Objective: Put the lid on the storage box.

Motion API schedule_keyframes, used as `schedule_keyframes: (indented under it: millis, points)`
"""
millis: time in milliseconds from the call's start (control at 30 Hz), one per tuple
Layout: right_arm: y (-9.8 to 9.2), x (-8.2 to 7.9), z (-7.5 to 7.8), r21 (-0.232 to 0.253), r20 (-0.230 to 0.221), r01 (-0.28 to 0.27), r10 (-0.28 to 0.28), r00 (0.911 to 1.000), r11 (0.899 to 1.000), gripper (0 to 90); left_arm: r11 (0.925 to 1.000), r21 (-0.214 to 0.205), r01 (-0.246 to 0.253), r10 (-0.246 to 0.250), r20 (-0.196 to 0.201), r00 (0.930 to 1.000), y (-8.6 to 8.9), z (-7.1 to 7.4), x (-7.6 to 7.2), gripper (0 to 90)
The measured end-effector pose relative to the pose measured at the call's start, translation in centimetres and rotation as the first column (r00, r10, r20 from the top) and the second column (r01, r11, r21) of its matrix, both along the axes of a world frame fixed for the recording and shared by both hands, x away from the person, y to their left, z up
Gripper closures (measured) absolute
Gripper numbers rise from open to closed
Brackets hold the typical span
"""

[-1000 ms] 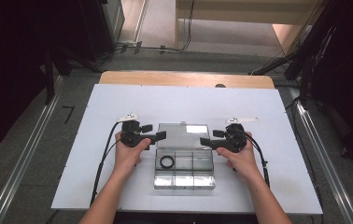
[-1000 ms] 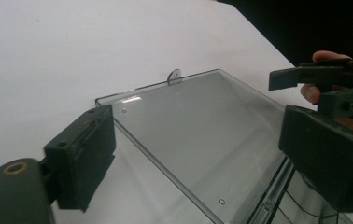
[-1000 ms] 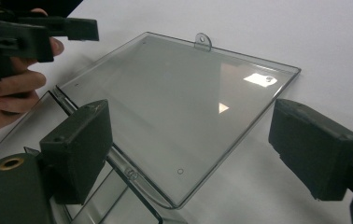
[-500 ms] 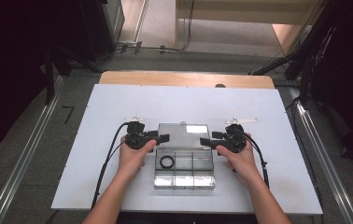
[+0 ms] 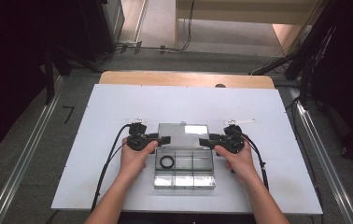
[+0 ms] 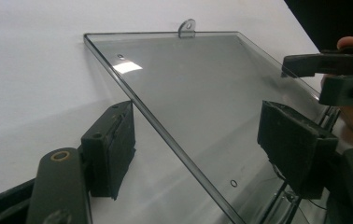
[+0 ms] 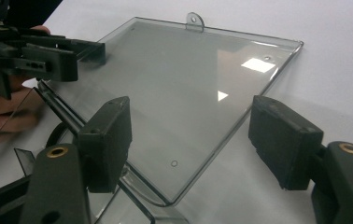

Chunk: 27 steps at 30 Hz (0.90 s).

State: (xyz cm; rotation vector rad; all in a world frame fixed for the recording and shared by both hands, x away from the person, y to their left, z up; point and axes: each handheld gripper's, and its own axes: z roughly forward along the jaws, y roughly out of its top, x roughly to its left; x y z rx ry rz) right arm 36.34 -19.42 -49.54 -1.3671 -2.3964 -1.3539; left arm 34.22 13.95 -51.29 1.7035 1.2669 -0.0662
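A clear plastic compartment box (image 5: pixel 184 179) lies on the white table top (image 5: pixel 118 107), its lid (image 5: pixel 183 133) folded back flat behind it. A black ring (image 5: pixel 166 162) sits in the box's left compartment. My left gripper (image 5: pixel 164 138) is at the lid's left edge and my right gripper (image 5: pixel 204 140) at its right edge. In the left gripper view the lid's edge (image 6: pixel 165 135) runs between my left gripper's (image 6: pixel 202 144) two pads, with a gap on each side. In the right gripper view my right gripper (image 7: pixel 195 140) straddles the lid's corner (image 7: pixel 179 74) the same way. Both pairs of jaws have just been closing and do not press on the lid.
A small hanging tab (image 6: pixel 187 27) sticks out from the lid's far edge. Cables trail from both grippers back along the forearms. A wooden strip (image 5: pixel 186 78) borders the table's far side, with dark equipment and floor rails beyond.
Both pairs of jaws have narrowed around the lid's side edges. The left hand has shifted slightly toward the box; the right hand has stayed put. The lid has not moved.
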Motion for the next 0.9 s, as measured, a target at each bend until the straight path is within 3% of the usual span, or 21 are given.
schedule_keyframes:
  millis: [433, 733, 900]
  points:
    - [-0.11, 0.15, -0.53, -0.004, -0.030, 0.016, -0.016, 0.9994, 1.000, 34.0, 0.9999, -0.014, 0.009, -0.009, -0.005, 0.9999, 0.02, -0.07, 0.00, 34.7]
    - [-0.18, 0.10, -0.33, 0.021, -0.021, 0.009, -0.008, 0.9997, 1.000, 42.3, 0.9997, -0.022, 0.012, -0.012, 0.025, 0.9996, 0.05, 0.33, -0.21, 41.8]
    - [-0.33, 0.00, -0.05, 0.031, -0.004, 0.010, -0.010, 0.9999, 0.999, 48.2, 0.9998, -0.016, 0.014, -0.013, 0.062, 0.9980, 0.27, 0.77, -0.44, 47.5]
